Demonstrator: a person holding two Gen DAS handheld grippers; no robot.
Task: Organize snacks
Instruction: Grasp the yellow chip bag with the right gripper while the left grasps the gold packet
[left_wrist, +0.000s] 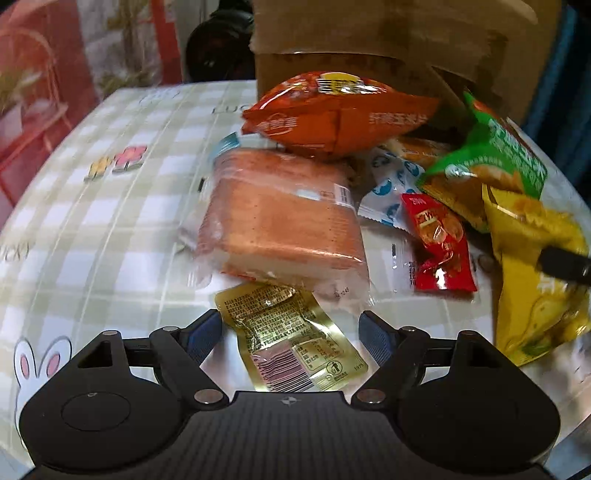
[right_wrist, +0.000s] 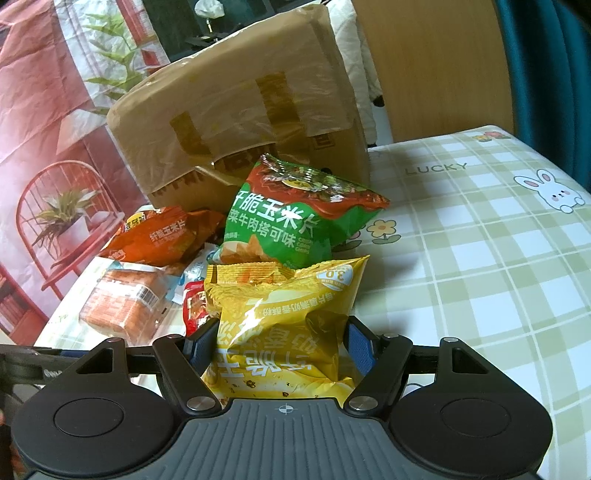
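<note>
A pile of snacks lies on the checked tablecloth (left_wrist: 110, 229). My left gripper (left_wrist: 291, 328) is open, its jaws on either side of a gold foil packet (left_wrist: 288, 336). Beyond it lie a wrapped cake slice (left_wrist: 280, 218), an orange chip bag (left_wrist: 332, 114), a small red packet (left_wrist: 439, 243), a blue-white packet (left_wrist: 388, 184) and a green chip bag (left_wrist: 491, 162). My right gripper (right_wrist: 280, 339) is shut on the yellow chip bag (right_wrist: 284, 321), which also shows in the left wrist view (left_wrist: 532, 273). The green bag (right_wrist: 295, 218) and orange bag (right_wrist: 162, 236) lie behind it.
A taped cardboard box (right_wrist: 243, 110) stands behind the pile at the table's far side. A wooden chair back (right_wrist: 436, 66) is past the table edge. The cloth (right_wrist: 480, 277) stretches to the right of the yellow bag. A red printed backdrop (right_wrist: 48, 147) hangs on the left.
</note>
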